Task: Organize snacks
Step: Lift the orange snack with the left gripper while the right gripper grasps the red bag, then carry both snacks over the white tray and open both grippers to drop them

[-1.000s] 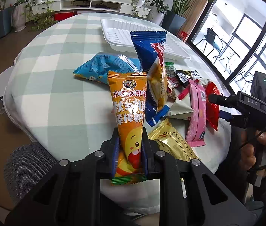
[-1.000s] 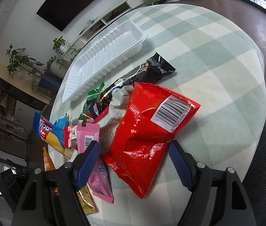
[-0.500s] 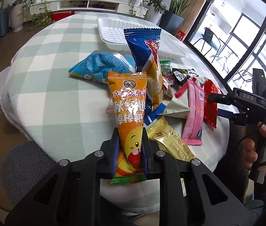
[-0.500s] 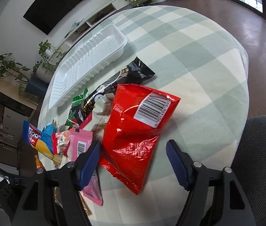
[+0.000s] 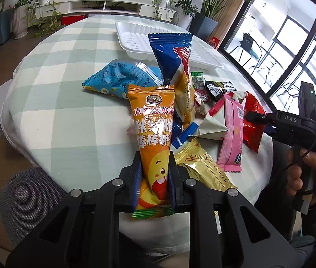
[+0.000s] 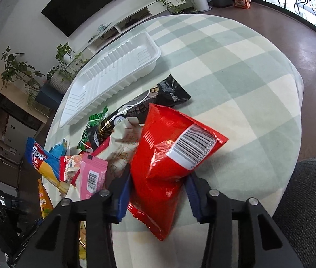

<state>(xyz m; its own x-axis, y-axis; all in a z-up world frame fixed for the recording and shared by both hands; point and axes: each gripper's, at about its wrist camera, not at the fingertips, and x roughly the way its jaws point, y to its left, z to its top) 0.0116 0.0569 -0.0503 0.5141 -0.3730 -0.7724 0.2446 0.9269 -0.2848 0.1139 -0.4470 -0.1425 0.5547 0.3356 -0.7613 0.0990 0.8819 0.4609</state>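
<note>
My left gripper (image 5: 154, 178) is shut on an orange candy packet (image 5: 152, 131) and holds it upright above the near table edge. My right gripper (image 6: 159, 192) has closed on the red snack bag (image 6: 171, 158), its blue pads pressing both sides of the bag's lower part. The red bag also shows in the left wrist view (image 5: 251, 120). A pile of snacks lies mid-table: a tall blue and yellow packet (image 5: 178, 71), a light blue bag (image 5: 122, 78), a pink packet (image 5: 230, 129), a gold packet (image 5: 205, 167), a black packet (image 6: 169, 89). An empty white tray (image 6: 113, 76) sits behind the pile.
The round table has a green and white checked cloth (image 5: 64, 71). A grey chair (image 6: 310, 201) stands at the near right, another grey seat (image 5: 30, 192) at the near left. Potted plants (image 5: 3, 20) and a low TV cabinet line the far wall.
My right gripper moved in and closed from wide open onto the red snack bag. My left gripper keeps its hold on the orange packet and shifted only slightly.
</note>
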